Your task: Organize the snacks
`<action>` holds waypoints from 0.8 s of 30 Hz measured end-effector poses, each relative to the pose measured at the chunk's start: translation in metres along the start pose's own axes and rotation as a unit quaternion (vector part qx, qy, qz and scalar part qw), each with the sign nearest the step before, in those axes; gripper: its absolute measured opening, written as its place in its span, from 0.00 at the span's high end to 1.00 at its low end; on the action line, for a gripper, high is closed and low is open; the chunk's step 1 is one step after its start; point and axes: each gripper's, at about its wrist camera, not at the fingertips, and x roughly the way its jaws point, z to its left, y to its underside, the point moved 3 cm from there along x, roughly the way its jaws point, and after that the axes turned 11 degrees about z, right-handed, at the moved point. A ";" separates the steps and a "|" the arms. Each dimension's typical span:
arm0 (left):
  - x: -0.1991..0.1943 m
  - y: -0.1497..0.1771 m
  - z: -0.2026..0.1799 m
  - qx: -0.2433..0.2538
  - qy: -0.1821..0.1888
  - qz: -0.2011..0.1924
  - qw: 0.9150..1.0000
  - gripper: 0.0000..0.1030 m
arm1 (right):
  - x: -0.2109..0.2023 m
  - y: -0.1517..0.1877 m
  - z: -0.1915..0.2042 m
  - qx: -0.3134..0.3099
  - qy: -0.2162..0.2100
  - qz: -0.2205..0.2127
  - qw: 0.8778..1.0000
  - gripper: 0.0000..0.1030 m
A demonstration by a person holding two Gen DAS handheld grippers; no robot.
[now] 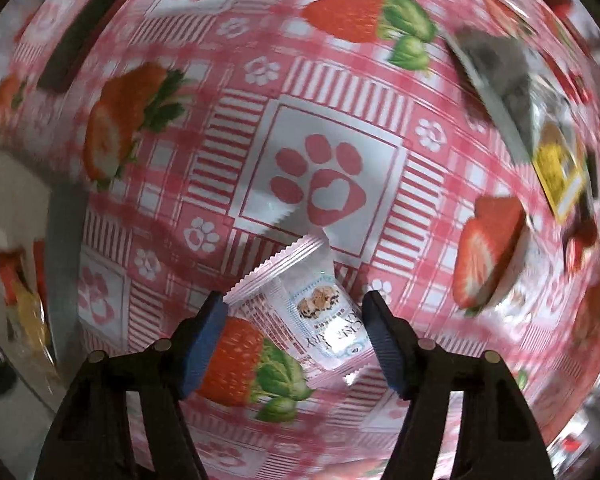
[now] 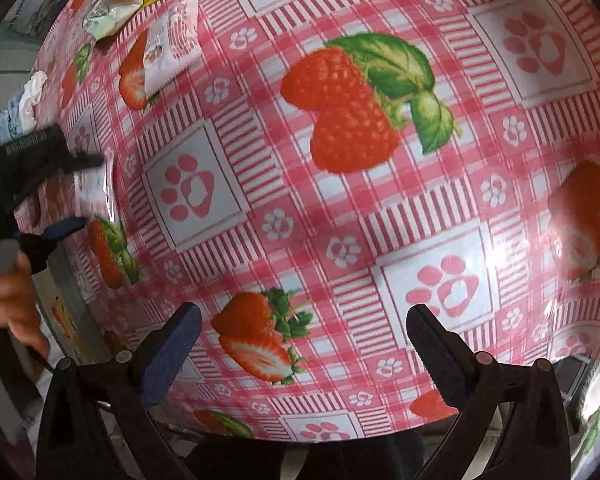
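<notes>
A pink checked tablecloth [image 2: 340,208] (strawberries, paw prints) covers the table.

A pink checked tablecloth [image 2: 340,216] with strawberry and paw prints covers the whole table.

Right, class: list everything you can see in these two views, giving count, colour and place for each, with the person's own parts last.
Tablecloth: one, pink check with strawberries and paw prints, covering the table.
Cookie packet: one, white and pale blue, between the left tongs' pads, not visibly pressed.
Snack packets: several, white, yellow and green, far left.
Dark bar: one, brown, upper left.
Left tongs: black, blue pads, open.
Right tongs: black, blue pads, open, empty.
Hand: one, left edge.
</notes>
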 end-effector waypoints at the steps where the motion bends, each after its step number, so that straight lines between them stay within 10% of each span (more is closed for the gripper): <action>1: 0.000 0.002 -0.002 0.017 -0.006 -0.004 1.000 0.33 | -0.004 -0.004 0.006 -0.001 0.000 -0.002 1.000 0.00; 10: 0.012 0.042 0.019 0.164 -0.052 -0.029 0.985 0.33 | -0.029 -0.074 0.032 -0.030 0.021 -0.026 0.999 0.00; 24: 0.021 0.056 0.048 0.182 -0.053 -0.033 0.981 0.30 | -0.050 -0.201 0.085 -0.080 0.110 -0.058 0.989 0.00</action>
